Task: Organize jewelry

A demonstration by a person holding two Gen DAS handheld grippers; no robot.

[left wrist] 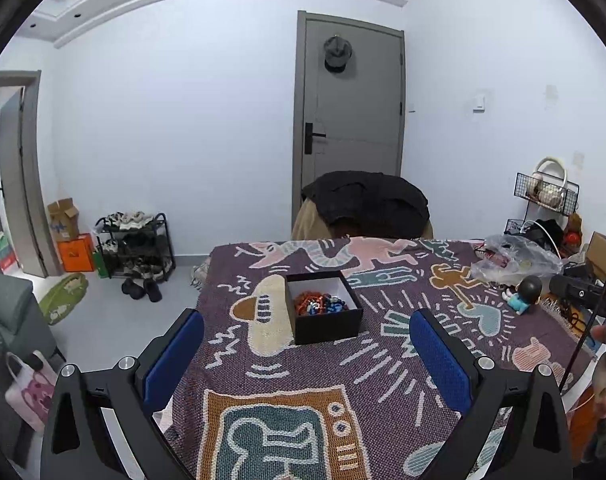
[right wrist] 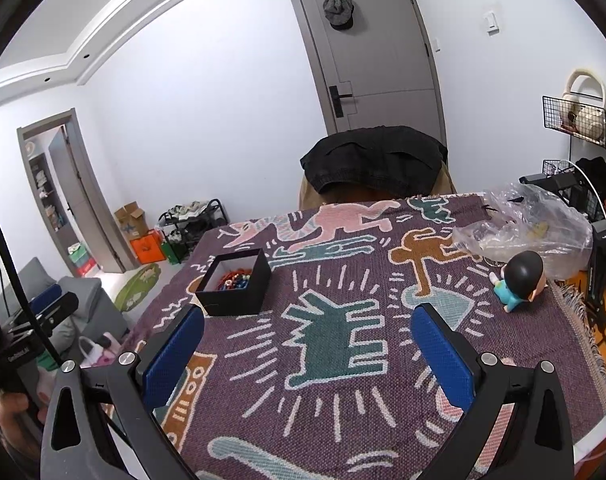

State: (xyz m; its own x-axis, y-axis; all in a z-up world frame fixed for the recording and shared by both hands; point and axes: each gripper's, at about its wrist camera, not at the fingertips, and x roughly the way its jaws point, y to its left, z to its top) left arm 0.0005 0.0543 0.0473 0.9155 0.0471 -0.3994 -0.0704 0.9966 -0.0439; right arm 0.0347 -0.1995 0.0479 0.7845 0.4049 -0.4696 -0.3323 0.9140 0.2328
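A black open box (left wrist: pixel 327 314) with a white inside stands on the patterned cloth of the table (left wrist: pixel 375 364). Beaded jewelry (left wrist: pixel 321 303) in orange, blue and dark colours lies heaped inside it. My left gripper (left wrist: pixel 307 330) is open and empty, just in front of the box and above the cloth. In the right wrist view the box (right wrist: pixel 234 286) is at the left with the beads (right wrist: pixel 233 280) in it. My right gripper (right wrist: pixel 307 330) is open and empty, to the right of the box and nearer the front.
A small figurine (right wrist: pixel 519 280) with a black head lies at the table's right, next to a crumpled clear plastic bag (right wrist: pixel 531 228). A chair with a black jacket (left wrist: pixel 367 200) stands behind the table. The other gripper (left wrist: pixel 583 294) shows at the right edge.
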